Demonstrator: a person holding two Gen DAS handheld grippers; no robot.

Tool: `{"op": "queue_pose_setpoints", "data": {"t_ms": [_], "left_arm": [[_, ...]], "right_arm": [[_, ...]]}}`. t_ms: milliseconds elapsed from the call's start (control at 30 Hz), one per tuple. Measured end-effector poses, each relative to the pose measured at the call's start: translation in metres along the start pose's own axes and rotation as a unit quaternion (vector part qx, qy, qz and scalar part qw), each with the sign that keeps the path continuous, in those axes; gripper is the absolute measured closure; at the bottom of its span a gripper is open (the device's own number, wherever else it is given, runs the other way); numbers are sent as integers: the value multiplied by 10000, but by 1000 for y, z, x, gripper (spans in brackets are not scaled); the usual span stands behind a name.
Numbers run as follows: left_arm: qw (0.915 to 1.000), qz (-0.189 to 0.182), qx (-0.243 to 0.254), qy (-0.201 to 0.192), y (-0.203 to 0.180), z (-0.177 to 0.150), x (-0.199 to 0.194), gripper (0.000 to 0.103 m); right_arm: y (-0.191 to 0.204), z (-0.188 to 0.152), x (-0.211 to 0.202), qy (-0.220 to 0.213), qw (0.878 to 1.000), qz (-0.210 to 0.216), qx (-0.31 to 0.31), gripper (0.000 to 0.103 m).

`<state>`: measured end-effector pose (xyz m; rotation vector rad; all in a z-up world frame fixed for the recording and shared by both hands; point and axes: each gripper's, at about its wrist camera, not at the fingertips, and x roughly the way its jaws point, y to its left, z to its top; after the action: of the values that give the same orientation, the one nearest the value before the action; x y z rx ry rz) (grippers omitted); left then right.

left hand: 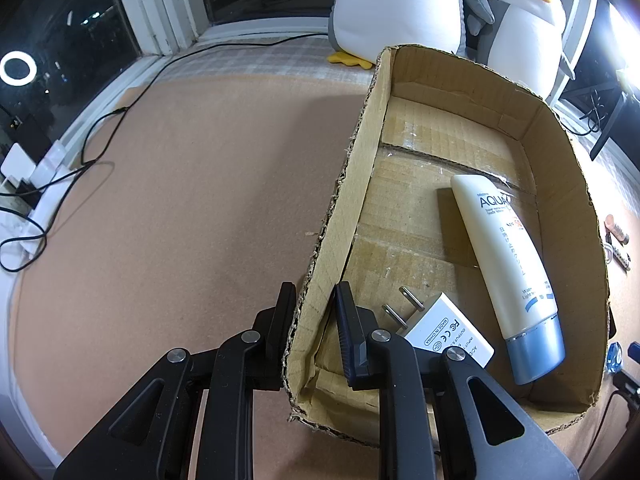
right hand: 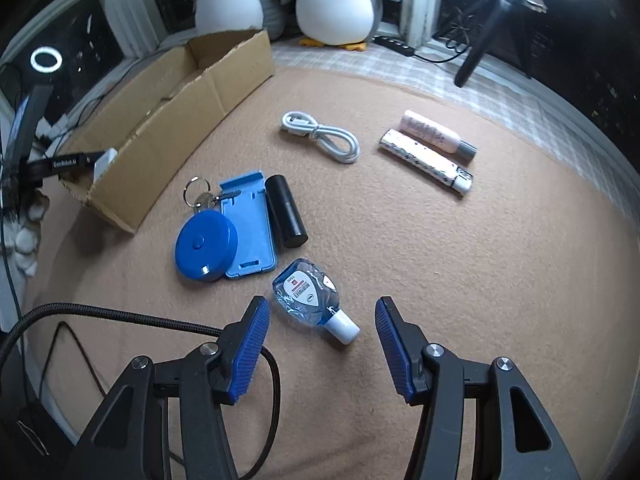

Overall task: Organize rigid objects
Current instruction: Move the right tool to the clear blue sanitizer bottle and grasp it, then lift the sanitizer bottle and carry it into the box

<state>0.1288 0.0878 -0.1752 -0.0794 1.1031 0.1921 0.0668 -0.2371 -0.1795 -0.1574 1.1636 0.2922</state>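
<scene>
right gripper open, over sanitizer bottle | bottle between fingers, cap toward right finger | left gripper clamps box wall

White charger in cardboard box: rear end hidden behind left gripper's finger, label print partly covered. Lotion tube: brand text runs round its curve, unreadable past "AQUA". Two plush penguins at 12 o'clock: heads cut by top edge in right wrist view. Keys half under blue tape measure. Sanitizer bottle label too small to read.
</scene>
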Motion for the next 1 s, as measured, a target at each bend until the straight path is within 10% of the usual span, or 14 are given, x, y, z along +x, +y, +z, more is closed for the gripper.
{"op": "queue_pose_setpoints", "data": {"t_ms": [533,1000], "left_arm": [[10000,-7,-11,2,0,0,0,84],[10000,-18,-27,-3,0,-1,0,84]], "right_arm": [[-6,11,23,172,9997,-152,-63,75],[-7,16,5,-316,9985,-316,330,75]]}}
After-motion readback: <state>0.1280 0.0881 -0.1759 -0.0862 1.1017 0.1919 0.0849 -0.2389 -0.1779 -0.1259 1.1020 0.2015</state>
